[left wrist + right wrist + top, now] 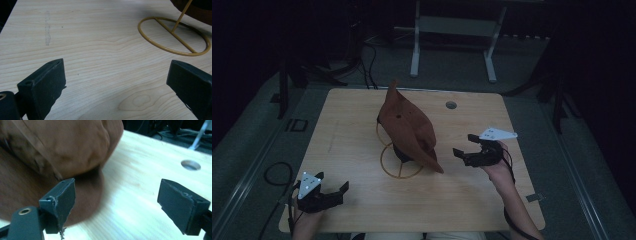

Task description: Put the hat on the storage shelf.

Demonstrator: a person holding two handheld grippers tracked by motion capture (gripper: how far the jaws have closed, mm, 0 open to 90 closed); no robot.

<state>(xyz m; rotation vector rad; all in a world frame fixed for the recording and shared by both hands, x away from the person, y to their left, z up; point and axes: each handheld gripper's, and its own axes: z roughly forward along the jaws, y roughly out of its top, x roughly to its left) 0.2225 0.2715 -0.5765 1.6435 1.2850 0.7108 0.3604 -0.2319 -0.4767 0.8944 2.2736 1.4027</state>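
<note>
A brown cap (407, 125) hangs tilted on a gold wire stand (401, 161) in the middle of the wooden table (472, 195). Its brim points down toward the front right. My right gripper (464, 146) is open just right of the brim, jaws aimed at it, nothing between them. Up close in the right gripper view, the cap (57, 152) lies just beyond the left fingertip (63, 195). My left gripper (334, 187) is open near the table's front left corner, holding nothing. The stand's ring base (175, 37) lies ahead of the left gripper (117, 82).
A round cable hole (451, 105) is set in the table at the back right. A white metal frame (452, 30) stands on the floor beyond the table. Cables (274, 175) lie on the floor at the left.
</note>
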